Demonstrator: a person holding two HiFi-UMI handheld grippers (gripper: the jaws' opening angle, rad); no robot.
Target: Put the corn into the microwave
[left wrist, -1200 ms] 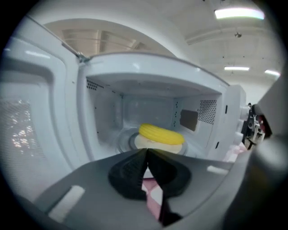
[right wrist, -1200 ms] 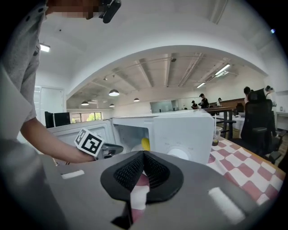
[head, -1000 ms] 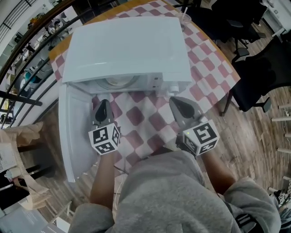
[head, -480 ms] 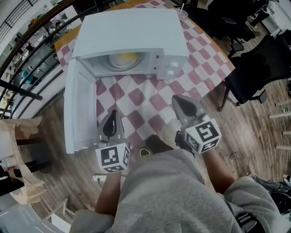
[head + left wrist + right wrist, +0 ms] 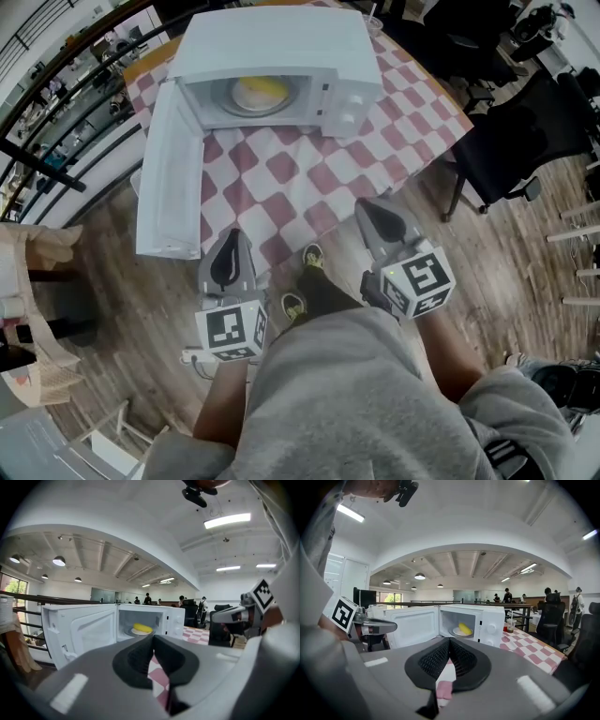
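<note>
Nearest, above the person's grey garment (image 5: 347,394), the left gripper (image 5: 230,251) and the right gripper (image 5: 378,220) sit side by side, each with a marker cube at its back. Both pairs of jaws are pressed together with nothing between them (each gripper's own view shows the dark pads meeting edge to edge). Beyond them lies the wooden plank floor (image 5: 141,300), then the table's red-and-white checked cloth (image 5: 309,169). On the cloth stands the white box-shaped microwave (image 5: 281,42), its hinged white door (image 5: 169,178) swung wide open to the left. Inside it, on a white round plate (image 5: 246,101), lies the yellow corn cob (image 5: 261,89), well apart from both grippers.
</note>
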